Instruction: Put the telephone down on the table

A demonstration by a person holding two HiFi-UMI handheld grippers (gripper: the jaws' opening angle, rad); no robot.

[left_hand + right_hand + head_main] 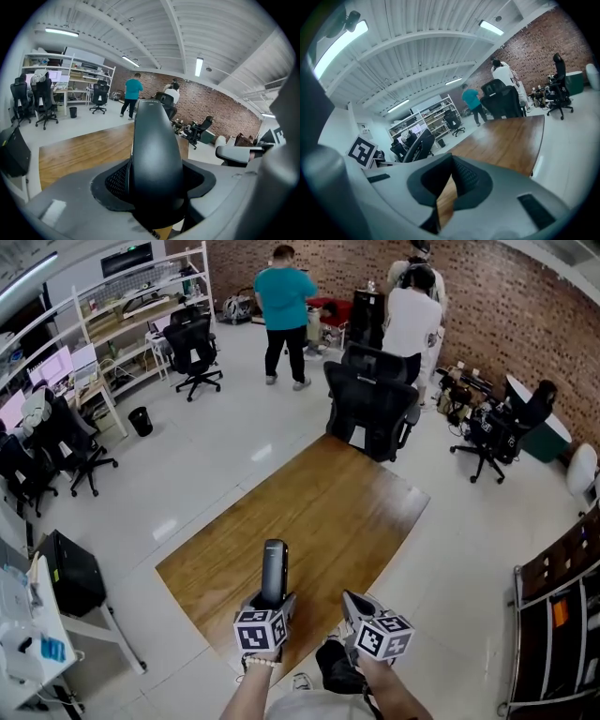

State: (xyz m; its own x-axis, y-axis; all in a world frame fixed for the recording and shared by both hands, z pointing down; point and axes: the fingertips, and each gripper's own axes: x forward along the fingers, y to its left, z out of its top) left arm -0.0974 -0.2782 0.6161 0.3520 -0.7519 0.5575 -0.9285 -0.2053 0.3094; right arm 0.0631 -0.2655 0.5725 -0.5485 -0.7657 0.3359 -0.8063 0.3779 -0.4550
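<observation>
A black telephone handset stands almost upright between the jaws of my left gripper, which is shut on its lower end. It hangs over the near corner of the wooden table. In the left gripper view the handset fills the middle, with the dark pads pressed against its sides and the table behind it. My right gripper hovers just to the right of it, over the table's near edge. Its tips meet and hold nothing; wood of the table shows beyond.
A black office chair stands at the table's far end. Two people stand at the back by a brick wall. Shelves and desks with chairs line the left side. A black case sits at lower left.
</observation>
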